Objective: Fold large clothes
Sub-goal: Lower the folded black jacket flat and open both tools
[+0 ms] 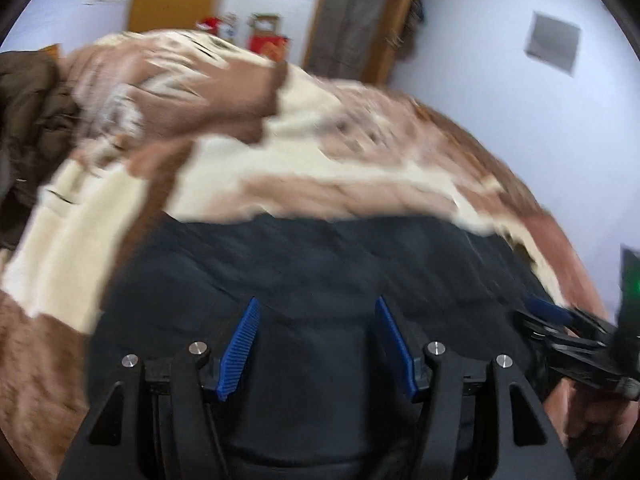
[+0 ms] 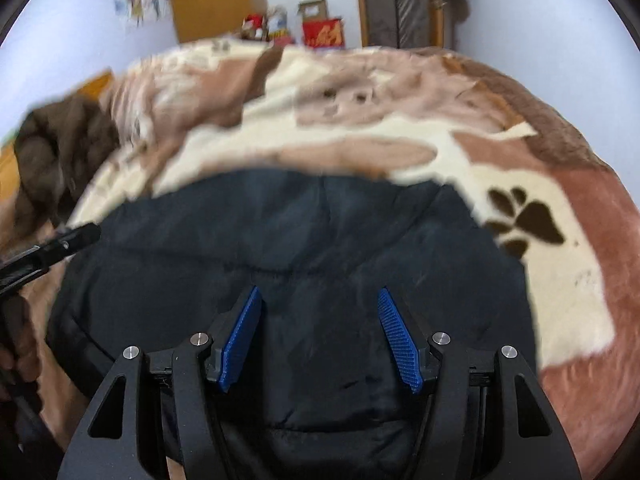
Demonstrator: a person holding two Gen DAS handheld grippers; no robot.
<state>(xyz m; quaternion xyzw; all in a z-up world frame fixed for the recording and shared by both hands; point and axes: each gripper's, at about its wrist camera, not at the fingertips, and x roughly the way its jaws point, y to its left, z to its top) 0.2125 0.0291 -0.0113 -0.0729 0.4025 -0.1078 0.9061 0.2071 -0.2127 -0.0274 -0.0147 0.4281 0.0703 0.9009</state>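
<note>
Low in both frames the black jacket [image 2: 304, 264] lies on the bed [image 2: 568, 280], seemingly partly folded, while the left gripper [image 1: 316, 344] and right gripper [image 2: 320, 336] hover with jaws wide, holding nothing.

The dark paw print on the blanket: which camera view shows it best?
The right wrist view: the paw print lies unobstructed on the blanket, right of the black garment. The left wrist view shows no paw print, only blurred pattern.

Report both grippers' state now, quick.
Left gripper: open, fingers spread above the black jacket, holding nothing.
Right gripper: open, fingers spread above the same jacket, holding nothing.
</note>
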